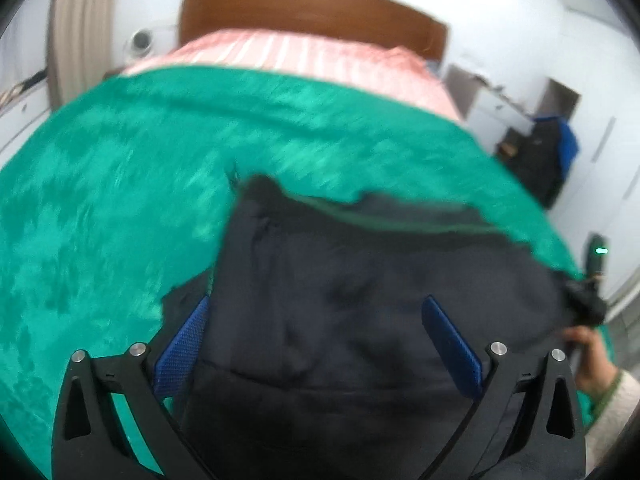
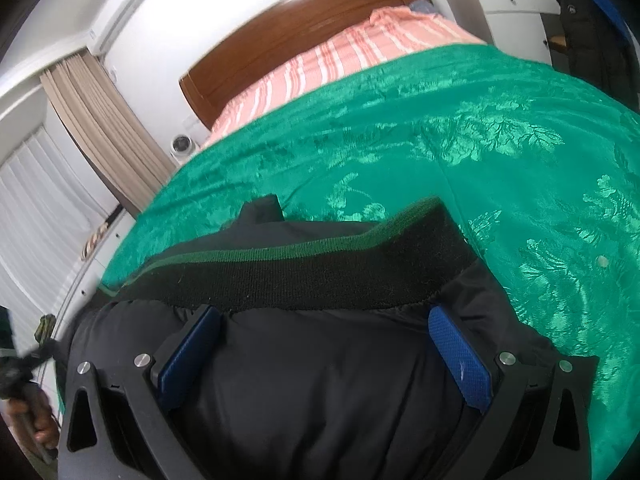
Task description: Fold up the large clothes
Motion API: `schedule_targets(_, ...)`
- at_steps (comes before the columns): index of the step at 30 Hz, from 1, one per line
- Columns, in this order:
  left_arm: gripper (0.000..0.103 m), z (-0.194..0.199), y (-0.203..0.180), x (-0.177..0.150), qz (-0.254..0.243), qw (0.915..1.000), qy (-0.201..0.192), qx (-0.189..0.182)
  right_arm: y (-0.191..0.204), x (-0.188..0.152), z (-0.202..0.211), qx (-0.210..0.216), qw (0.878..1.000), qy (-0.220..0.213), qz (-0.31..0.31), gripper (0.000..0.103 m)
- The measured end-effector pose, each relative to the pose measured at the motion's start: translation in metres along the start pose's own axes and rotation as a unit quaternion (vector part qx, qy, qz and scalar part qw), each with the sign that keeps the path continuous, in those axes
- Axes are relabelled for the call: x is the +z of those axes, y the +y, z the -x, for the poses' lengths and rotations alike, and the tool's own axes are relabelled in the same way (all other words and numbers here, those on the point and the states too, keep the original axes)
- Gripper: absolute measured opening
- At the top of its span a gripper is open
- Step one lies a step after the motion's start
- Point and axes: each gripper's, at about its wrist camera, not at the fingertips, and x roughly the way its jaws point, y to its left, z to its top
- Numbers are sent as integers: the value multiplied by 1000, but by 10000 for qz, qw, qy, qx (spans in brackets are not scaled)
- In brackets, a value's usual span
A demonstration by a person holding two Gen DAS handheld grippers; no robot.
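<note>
A large black jacket (image 1: pixel 340 300) with a knit hem band edged in dark green (image 2: pixel 312 276) lies on the green bedspread (image 1: pixel 120 184). My left gripper (image 1: pixel 316 320) is open, its blue pads (image 1: pixel 452 344) spread wide over the jacket's body. My right gripper (image 2: pixel 324 328) is open too, its blue pads (image 2: pixel 460 360) spread either side of the jacket just below the hem band. Whether the fingers touch the cloth cannot be told. The left wrist view is blurred.
The green bedspread (image 2: pixel 500 160) covers a bed with a pink striped sheet (image 2: pixel 340 60) and a wooden headboard (image 2: pixel 280 28). A white cabinet (image 2: pixel 512 12) and hanging dark clothes (image 2: pixel 588 20) stand at the right. Curtains (image 2: pixel 100 128) are at the left.
</note>
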Motion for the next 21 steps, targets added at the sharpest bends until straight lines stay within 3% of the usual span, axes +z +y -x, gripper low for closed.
schedule_targets(2, 103, 5, -30, 15, -194, 9996, 37, -207, 3, 4, 14, -93, 9999, 10, -103, 102)
schedule_targets(5, 102, 13, -69, 34, -596, 9970, -120, -475, 10, 6, 66, 428, 9969, -464, -465, 102)
schedule_targets(7, 102, 26, -95, 42, -929, 9940, -546, -207, 18, 0, 102, 684, 9948, -647, -376, 102)
schedule_targets(9, 103, 26, -105, 45, -951, 9928, -665, -291, 28, -18, 140, 788, 9934, -829, -29, 102)
schedule_targets(11, 102, 1, -110, 46, -896, 9938, -300, -581, 32, -42, 167, 771, 9921, -973, 156, 102)
schedule_targets(13, 102, -38, -123, 41, -1015, 9928, 228, -587, 29, -72, 185, 753, 9916, -1047, 51, 102)
schedule_targets(15, 102, -85, -133, 23, -1358, 9885, 620, -257, 24, -106, 197, 880, 9896, -1112, -255, 102)
schedule_targets(16, 103, -117, -130, 6, -1457, 9838, 1043, 16, 21, -123, 202, 910, 9884, -1141, -411, 102)
schedule_targets(17, 103, -130, -126, -11, -1432, 9830, 1146, 26, 20, -135, 204, 934, 9877, -1150, -496, 102)
schedule_targets(18, 103, -133, -121, -21, -1410, 9858, 906, 50, 19, -152, 207, 951, 9872, -1151, -565, 102)
schedule_targets(21, 103, -132, -127, -24, -1522, 9848, 817, 159, 24, -176, 207, 881, 9907, -986, -307, 102)
